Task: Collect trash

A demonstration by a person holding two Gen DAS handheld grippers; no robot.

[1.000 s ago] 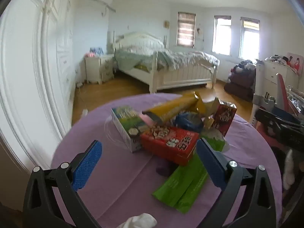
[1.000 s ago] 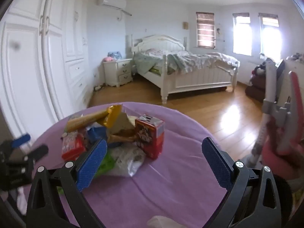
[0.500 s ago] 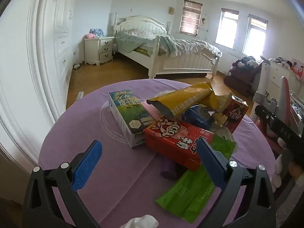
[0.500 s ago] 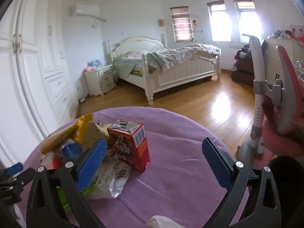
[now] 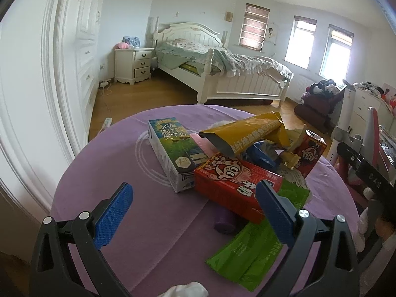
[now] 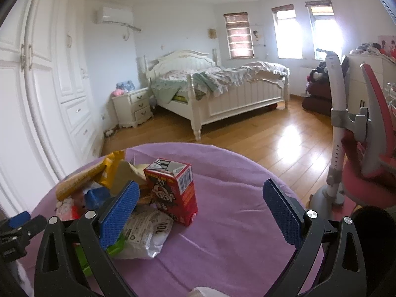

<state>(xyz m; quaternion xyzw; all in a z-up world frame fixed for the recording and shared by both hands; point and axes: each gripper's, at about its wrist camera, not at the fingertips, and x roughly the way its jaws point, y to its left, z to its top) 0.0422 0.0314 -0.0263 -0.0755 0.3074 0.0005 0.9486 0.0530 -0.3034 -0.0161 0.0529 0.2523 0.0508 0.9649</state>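
Your left gripper (image 5: 194, 206) and right gripper (image 6: 200, 208), jaws wide, have neared the trash pile (image 5: 237, 163); its lower wrappers are hidden.

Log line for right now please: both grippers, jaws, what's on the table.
phase: approach | left gripper: jaws open, empty | right gripper: jaws open, empty | trash pile on purple table | nothing picked
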